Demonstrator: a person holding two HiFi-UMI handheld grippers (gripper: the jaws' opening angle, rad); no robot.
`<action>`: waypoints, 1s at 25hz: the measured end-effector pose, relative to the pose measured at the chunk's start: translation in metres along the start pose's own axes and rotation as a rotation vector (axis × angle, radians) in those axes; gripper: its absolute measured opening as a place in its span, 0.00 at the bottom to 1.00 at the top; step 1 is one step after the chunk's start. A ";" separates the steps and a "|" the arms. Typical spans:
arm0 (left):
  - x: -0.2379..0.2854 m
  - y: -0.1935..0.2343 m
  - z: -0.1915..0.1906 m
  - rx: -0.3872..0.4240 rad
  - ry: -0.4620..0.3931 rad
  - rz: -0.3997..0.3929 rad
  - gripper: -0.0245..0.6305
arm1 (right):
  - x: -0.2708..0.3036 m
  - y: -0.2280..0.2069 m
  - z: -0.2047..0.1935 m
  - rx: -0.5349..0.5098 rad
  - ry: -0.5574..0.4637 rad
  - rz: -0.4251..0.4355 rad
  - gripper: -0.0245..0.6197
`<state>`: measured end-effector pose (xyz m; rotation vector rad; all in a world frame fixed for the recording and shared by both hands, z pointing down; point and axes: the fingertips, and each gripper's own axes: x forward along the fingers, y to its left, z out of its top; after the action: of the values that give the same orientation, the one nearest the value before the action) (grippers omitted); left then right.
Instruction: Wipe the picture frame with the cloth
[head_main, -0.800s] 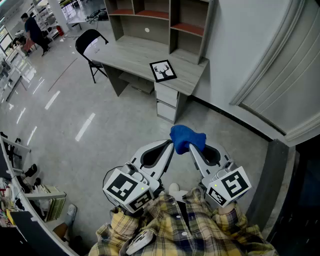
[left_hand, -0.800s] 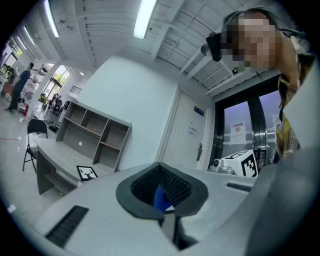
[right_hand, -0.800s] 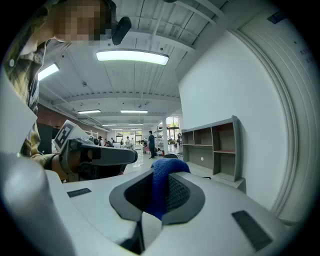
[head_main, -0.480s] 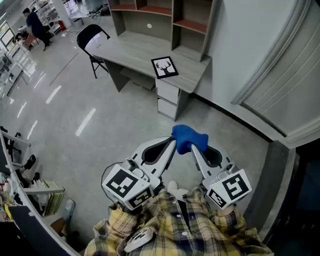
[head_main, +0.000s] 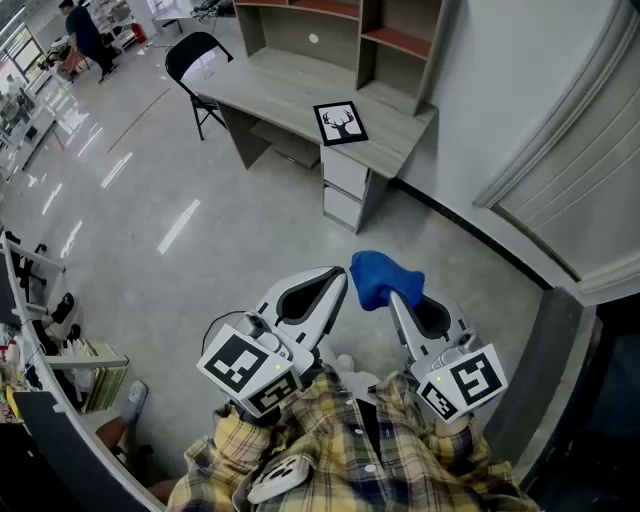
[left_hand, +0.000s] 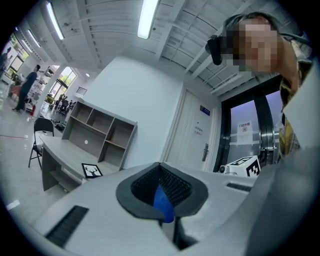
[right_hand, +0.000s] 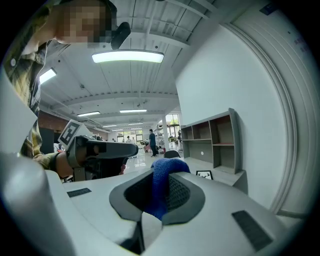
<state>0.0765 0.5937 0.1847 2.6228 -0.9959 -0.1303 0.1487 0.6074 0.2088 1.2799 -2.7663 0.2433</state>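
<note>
The picture frame (head_main: 341, 122), black-edged with a deer print, lies flat on the grey desk (head_main: 290, 88) far ahead; it also shows small in the left gripper view (left_hand: 91, 170) and the right gripper view (right_hand: 203, 174). My right gripper (head_main: 388, 290) is shut on the blue cloth (head_main: 383, 277), which bulges above its jaws (right_hand: 162, 187). Beside it my left gripper (head_main: 340, 278) is shut, its tip next to the cloth. A sliver of blue (left_hand: 163, 204) shows in its jaw gap; whether it is pinched there is unclear. Both grippers are held close to my chest, well away from the desk.
A shelf unit (head_main: 400, 40) stands on the desk's back, drawers (head_main: 345, 185) under its near end. A black folding chair (head_main: 200, 60) sits at the desk's left. A grey wall and sliding door (head_main: 560, 180) run along the right. Grey floor lies between me and the desk.
The desk and frame have drifted up and to the right in the head view. Both grippers keep the same pose side by side, the cloth still in the right one.
</note>
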 end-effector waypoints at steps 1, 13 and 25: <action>0.001 0.004 0.000 -0.001 0.003 0.003 0.04 | 0.003 -0.002 -0.001 0.004 0.003 -0.001 0.10; 0.047 0.122 0.040 0.009 0.014 -0.023 0.04 | 0.124 -0.045 0.015 0.014 0.018 -0.034 0.10; 0.088 0.249 0.079 0.010 0.070 -0.084 0.04 | 0.245 -0.096 0.040 0.043 0.025 -0.163 0.10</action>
<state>-0.0298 0.3395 0.1973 2.6594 -0.8658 -0.0536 0.0633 0.3556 0.2148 1.4924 -2.6308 0.3055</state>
